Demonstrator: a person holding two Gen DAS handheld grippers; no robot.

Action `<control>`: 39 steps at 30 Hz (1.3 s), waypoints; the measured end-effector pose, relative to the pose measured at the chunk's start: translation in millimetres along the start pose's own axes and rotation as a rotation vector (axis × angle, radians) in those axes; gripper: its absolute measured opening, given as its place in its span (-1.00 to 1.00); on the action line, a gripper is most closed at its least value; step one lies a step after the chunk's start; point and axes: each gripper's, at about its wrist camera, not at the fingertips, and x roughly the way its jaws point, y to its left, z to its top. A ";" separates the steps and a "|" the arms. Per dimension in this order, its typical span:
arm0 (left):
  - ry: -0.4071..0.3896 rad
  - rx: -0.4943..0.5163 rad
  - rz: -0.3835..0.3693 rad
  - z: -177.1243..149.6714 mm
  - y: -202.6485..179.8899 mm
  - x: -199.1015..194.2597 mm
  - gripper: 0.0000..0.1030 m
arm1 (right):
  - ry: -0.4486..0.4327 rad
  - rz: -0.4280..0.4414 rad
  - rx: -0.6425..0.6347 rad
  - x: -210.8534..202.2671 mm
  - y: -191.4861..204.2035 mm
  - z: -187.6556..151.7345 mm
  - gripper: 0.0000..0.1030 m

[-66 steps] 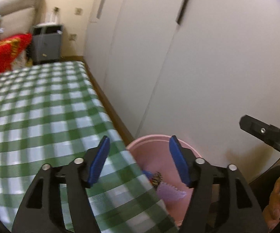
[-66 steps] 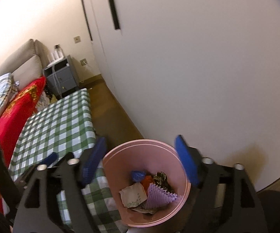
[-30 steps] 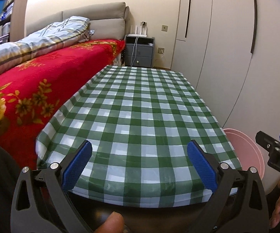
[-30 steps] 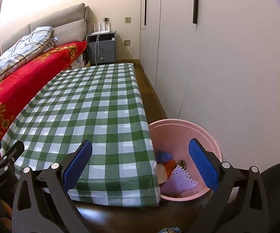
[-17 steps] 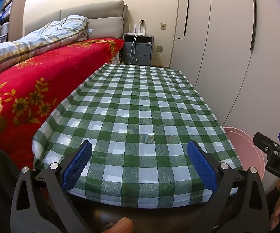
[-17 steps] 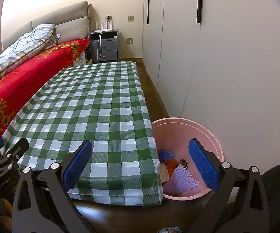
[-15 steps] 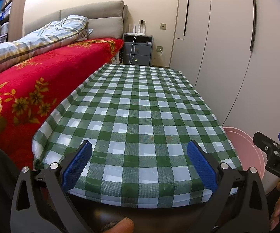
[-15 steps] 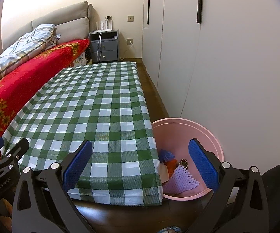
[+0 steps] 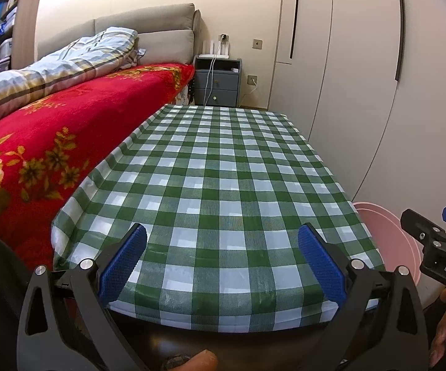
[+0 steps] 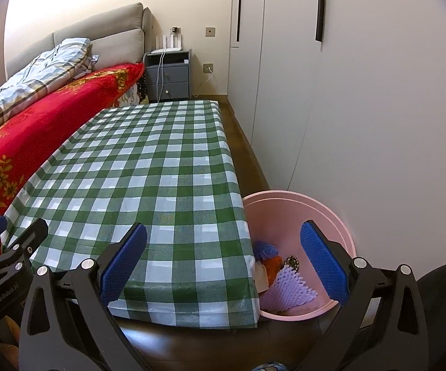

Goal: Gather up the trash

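A pink bin (image 10: 325,213) stands on the floor at the table's right front corner; only its rim (image 9: 380,216) shows in the left wrist view. Inside lie a purple foam net (image 10: 288,290), an orange scrap (image 10: 274,264), a blue scrap (image 10: 264,249) and a dark patterned piece (image 10: 291,261). My left gripper (image 9: 223,262) is open over the near edge of the green checked tablecloth (image 9: 223,170), nothing between its blue pads. My right gripper (image 10: 223,262) is open too, spanning the table's corner and the bin. No trash shows on the cloth.
A bed with a red flowered blanket (image 9: 53,130) runs along the table's left side. A grey nightstand (image 9: 218,85) stands at the far wall. White wardrobe doors (image 10: 362,92) line the right, with a strip of wooden floor (image 10: 244,142) between them and the table.
Since 2.2 s ago both grippers pulled back from over the bin to face the table lengthwise. In the last second the views barely shift and both stay open.
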 end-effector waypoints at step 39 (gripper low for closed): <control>-0.001 -0.003 -0.014 -1.3 -0.7 0.7 0.85 | 0.001 0.004 -0.004 -1.5 3.1 -0.8 0.90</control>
